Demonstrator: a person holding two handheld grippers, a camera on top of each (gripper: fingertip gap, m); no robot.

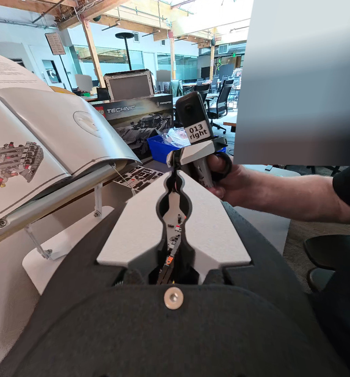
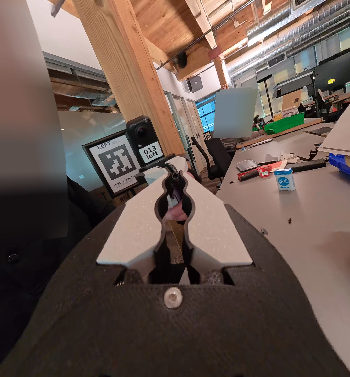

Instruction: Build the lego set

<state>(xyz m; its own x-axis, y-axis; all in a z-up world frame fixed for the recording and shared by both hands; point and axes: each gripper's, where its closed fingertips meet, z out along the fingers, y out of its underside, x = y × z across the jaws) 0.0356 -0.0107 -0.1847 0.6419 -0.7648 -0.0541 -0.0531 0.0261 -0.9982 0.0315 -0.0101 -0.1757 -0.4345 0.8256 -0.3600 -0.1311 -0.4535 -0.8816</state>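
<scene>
Left to right: manual (image 1: 47, 130) propped on its stand, set box (image 1: 137, 120), blue bin (image 1: 160, 145) behind. My left gripper (image 1: 175, 175) and right gripper (image 2: 175, 176) meet tip to tip in mid-air, both pinched on one small black piece (image 2: 173, 175). Risk: uneven squeeze or twist pops it loose.

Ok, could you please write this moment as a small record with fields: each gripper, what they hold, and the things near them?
left gripper: shut on small dark piece
right gripper: shut on small dark piece
small dark piece: pinched at both tips, which meet in the air
instruction book: open on a stand, left of the grippers
set box: behind the book
blue bin: beside the box, holds bags
sticker sheet: flat on the table
</scene>
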